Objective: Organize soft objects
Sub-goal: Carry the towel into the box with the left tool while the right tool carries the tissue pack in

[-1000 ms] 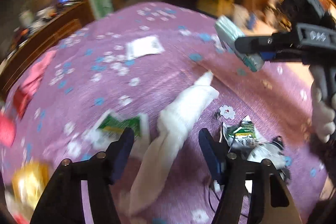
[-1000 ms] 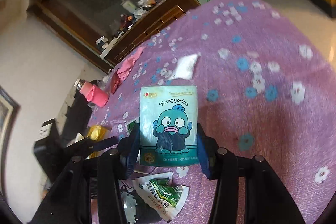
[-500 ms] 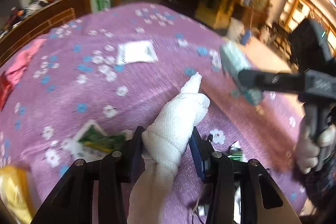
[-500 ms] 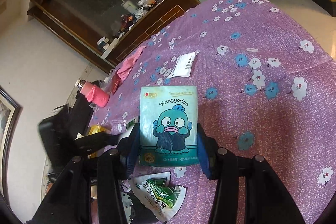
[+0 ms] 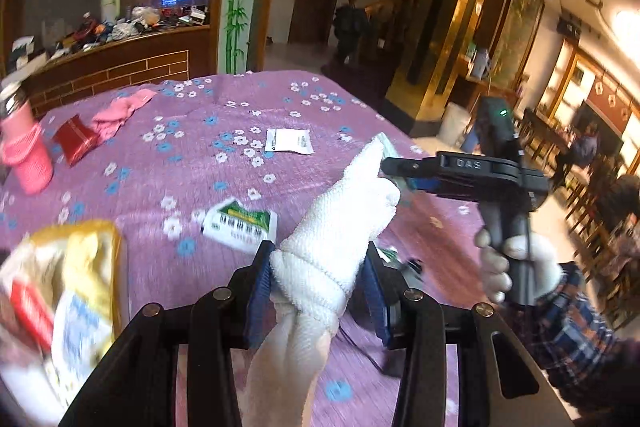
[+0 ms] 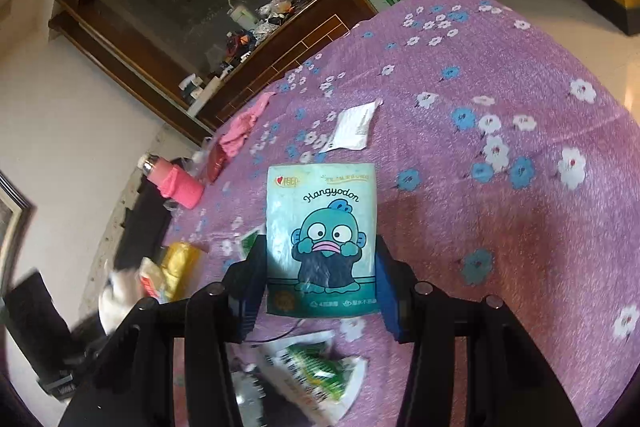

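My left gripper [image 5: 316,291] is shut on a knotted white towel [image 5: 336,227] and holds it above the purple flowered tablecloth [image 5: 200,179]. The towel's tail hangs down between the arms. My right gripper [image 6: 320,279] is shut on a teal Hangyodon tissue pack [image 6: 322,239], held upright above the cloth. The right gripper also shows in the left wrist view [image 5: 404,173], just right of the towel's tip. A pink cloth [image 5: 120,111] lies at the far left of the table; it also shows in the right wrist view [image 6: 244,125].
On the cloth lie a white sachet [image 5: 290,141], a green-white packet [image 5: 240,223], a torn green packet [image 6: 316,367], a red packet [image 5: 76,143], a pink bottle [image 5: 24,155] and yellow bags [image 5: 72,275]. The table edge drops off at the right.
My left gripper closed on the white towel and lifted it off the cloth. The right gripper stayed shut on the tissue pack and barely moved.
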The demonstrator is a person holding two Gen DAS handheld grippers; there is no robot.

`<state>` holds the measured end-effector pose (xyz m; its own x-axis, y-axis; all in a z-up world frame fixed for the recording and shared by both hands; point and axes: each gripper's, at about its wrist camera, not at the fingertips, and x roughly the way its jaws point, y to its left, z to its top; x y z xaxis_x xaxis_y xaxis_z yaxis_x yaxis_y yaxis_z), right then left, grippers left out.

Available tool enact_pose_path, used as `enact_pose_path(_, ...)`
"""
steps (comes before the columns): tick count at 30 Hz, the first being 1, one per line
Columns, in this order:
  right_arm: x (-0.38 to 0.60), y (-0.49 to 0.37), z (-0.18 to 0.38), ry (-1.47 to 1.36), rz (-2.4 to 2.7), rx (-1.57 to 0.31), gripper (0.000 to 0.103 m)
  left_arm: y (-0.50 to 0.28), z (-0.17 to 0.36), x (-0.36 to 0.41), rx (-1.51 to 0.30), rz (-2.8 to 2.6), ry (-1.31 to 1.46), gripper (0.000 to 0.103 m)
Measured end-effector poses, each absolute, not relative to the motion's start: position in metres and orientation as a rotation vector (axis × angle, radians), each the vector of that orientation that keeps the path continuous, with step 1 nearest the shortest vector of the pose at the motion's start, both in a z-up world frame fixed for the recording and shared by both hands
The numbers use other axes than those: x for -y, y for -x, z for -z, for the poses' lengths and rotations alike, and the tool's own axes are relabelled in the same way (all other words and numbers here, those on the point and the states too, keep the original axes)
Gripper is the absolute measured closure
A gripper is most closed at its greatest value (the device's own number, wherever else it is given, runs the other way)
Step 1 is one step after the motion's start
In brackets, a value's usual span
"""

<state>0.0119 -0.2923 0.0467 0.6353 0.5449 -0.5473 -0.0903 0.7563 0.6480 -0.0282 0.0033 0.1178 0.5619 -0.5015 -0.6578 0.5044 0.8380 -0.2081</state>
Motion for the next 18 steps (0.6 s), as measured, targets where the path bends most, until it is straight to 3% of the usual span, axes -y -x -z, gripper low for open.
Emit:
enact_pose_path(8,0.259,0.030,-0.081,-0.575,-0.452,-0.798,0.055,0.093,-0.122,-0.087,-0.739,0.525,0.173,0.059)
enact_pose_path(18,0.130,0.054,-0.111,-0.423,-0.659,-0.823,0.054,0.129,-0.099,-0.228,-0.704,0.138,0.378,0.058)
